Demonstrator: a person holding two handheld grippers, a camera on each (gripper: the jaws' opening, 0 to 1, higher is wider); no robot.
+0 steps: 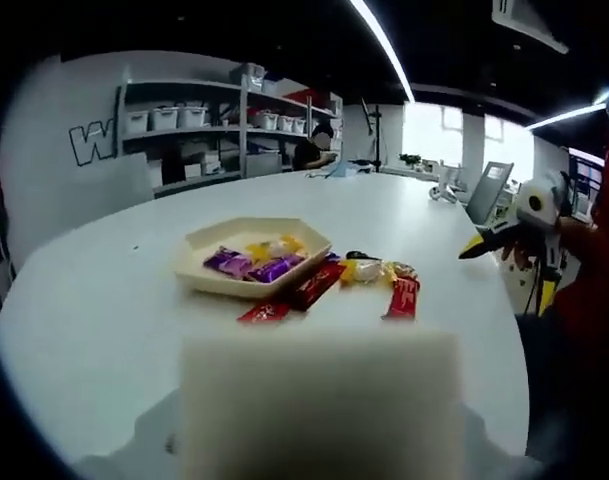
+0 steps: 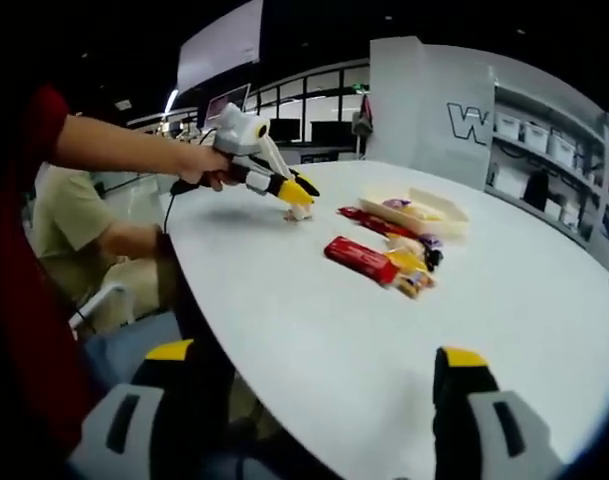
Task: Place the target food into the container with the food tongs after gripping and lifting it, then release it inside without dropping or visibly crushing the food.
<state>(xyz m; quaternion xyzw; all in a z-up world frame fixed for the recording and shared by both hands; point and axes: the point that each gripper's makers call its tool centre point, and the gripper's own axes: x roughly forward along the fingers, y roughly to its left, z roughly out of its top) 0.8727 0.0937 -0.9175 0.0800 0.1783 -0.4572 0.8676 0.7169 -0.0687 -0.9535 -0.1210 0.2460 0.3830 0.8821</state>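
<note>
**Candy beside tray; nothing gripped on right**

Right gripper (image 2: 314,400): jaws wide apart, holding nothing, above the white table (image 2: 314,310). Left gripper (image 2: 296,190): jaws closed on a pale block (image 1: 319,400). Cream tray (image 1: 249,255) holds purple and yellow wrapped candies (image 1: 254,262). Red candy bar (image 2: 360,258) lies just beside the tray, among loose sweets.

White table (image 1: 104,300) carries a tray (image 1: 199,270) and wrapped snacks (image 1: 369,272).

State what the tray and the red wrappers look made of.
Tray: probably matte cream plastic, going by its even colour, moulded angular rim and lack of glare. Red wrappers: likely glossy plastic film or foil, flat and slightly shiny; the pictures are too blurred to be sure.
</note>
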